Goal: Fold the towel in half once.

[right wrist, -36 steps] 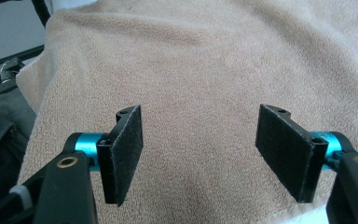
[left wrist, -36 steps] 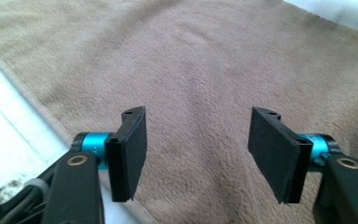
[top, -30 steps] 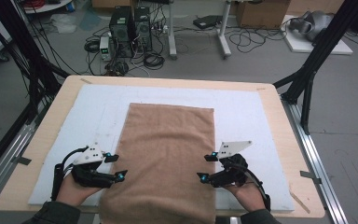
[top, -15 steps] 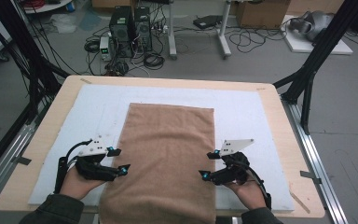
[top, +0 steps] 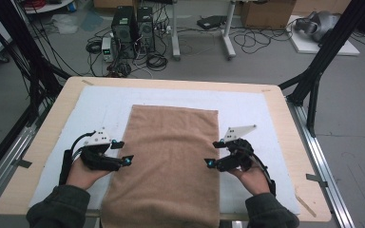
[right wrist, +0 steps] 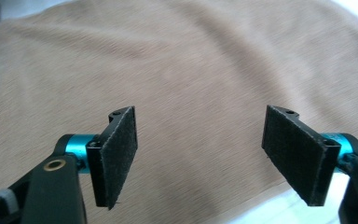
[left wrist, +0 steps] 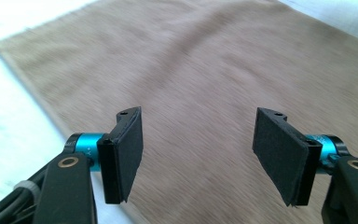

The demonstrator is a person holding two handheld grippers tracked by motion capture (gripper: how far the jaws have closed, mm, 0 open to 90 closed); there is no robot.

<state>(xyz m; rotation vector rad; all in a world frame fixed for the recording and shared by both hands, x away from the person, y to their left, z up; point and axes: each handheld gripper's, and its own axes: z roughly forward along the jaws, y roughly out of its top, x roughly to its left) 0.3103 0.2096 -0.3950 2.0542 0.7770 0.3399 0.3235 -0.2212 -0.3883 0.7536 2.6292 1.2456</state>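
Observation:
A brown towel [top: 170, 156] lies flat down the middle of the white mat [top: 90, 111], its near end hanging over the table's front edge. My left gripper [top: 122, 152] hovers at the towel's left edge, jaws wide open and empty. At the towel's right edge my right gripper [top: 212, 153] is also open with nothing between its pads. In the left gripper view the towel [left wrist: 196, 74] spreads beyond the open gripper [left wrist: 200, 154]. The right gripper view has the towel [right wrist: 182, 79] beyond the open gripper [right wrist: 200, 156].
The wooden table [top: 285, 118] carries the mat with bare white strips on both sides of the towel. Black frame posts [top: 321, 71] stand at the right and left corners. Computers and cables [top: 133, 28] lie on the floor behind the table.
Both grippers have moved forward along the towel's side edges, away from the table's front. Their jaws stay open.

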